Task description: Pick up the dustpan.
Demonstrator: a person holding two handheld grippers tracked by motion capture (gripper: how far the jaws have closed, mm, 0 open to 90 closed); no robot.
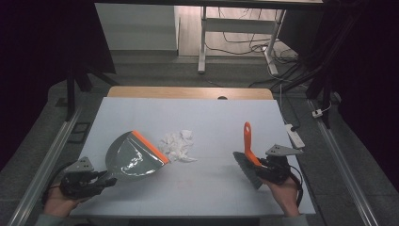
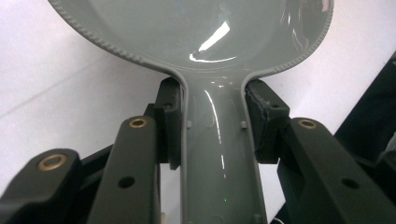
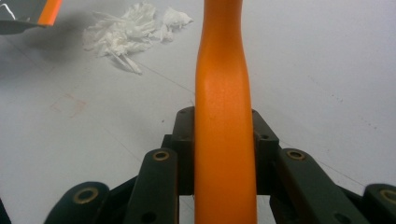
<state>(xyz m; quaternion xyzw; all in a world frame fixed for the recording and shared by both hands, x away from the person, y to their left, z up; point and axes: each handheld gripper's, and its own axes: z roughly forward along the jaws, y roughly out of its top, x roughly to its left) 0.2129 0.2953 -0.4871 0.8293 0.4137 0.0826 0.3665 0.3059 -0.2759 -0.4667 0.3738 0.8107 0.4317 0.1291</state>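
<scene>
Left gripper (image 1: 101,179): held low at the near left corner of the counter (image 1: 221,193) by the person's left hand (image 1: 59,203), jaws pinched on the grey handle of a dustpan (image 1: 134,157); in the left gripper view the handle (image 2: 217,154) is seen clamped between both pads. The dustpan's orange-edged lip is turned toward a heap of crumpled white tissue paper (image 1: 179,145), which lies just beside it near the counter's middle. Right gripper (image 1: 263,165): held at the near right by the right hand (image 1: 284,190), jaws closed around the orange handle of a hand brush (image 1: 248,157), its handle pointed away from the person and its dark bristles turned to the left. Counter: covered in white, a wooden edge visible at the far side. Room: grey floor, white table legs and loose cables beyond. No legible writing is seen.
</scene>
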